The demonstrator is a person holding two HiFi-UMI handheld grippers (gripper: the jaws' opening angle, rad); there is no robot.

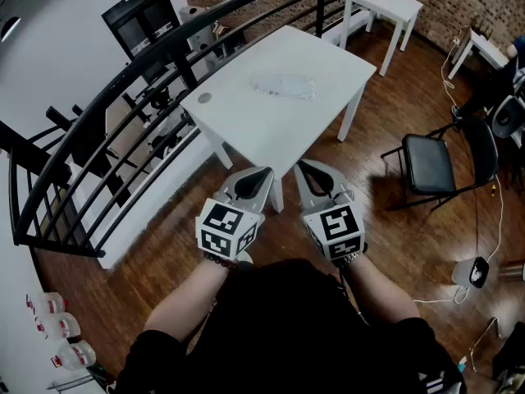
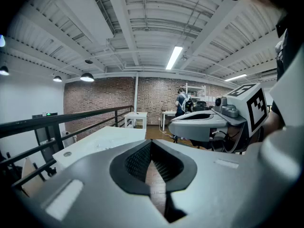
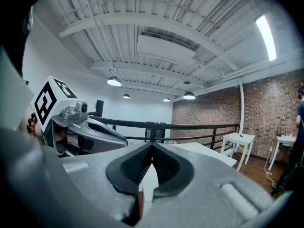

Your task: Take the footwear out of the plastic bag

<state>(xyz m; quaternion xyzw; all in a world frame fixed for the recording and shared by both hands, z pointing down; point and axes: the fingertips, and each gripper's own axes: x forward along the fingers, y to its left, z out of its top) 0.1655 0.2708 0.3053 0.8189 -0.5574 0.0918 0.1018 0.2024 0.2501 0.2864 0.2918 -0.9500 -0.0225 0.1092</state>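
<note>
A clear plastic bag [image 1: 284, 86] with pale footwear inside lies on the white table [image 1: 246, 121], towards its far half. My left gripper [image 1: 264, 171] and right gripper [image 1: 300, 166] hover side by side over the floor just short of the table's near corner, both shut and empty. In the left gripper view the jaws [image 2: 151, 142] meet with nothing between them, the table [image 2: 102, 140] lies ahead on the left with the bag [image 2: 110, 146] faint on it. The right gripper view shows its tips [image 3: 152, 145] touching, the table [image 3: 209, 151] beyond.
A black railing [image 1: 123, 80] runs along the table's left side. A black chair [image 1: 435, 162] stands to the right on the wood floor, a smaller white table [image 1: 383, 6] at the back. Cables and a white device [image 1: 472, 271] lie at the right. A person [image 2: 182, 102] stands far off.
</note>
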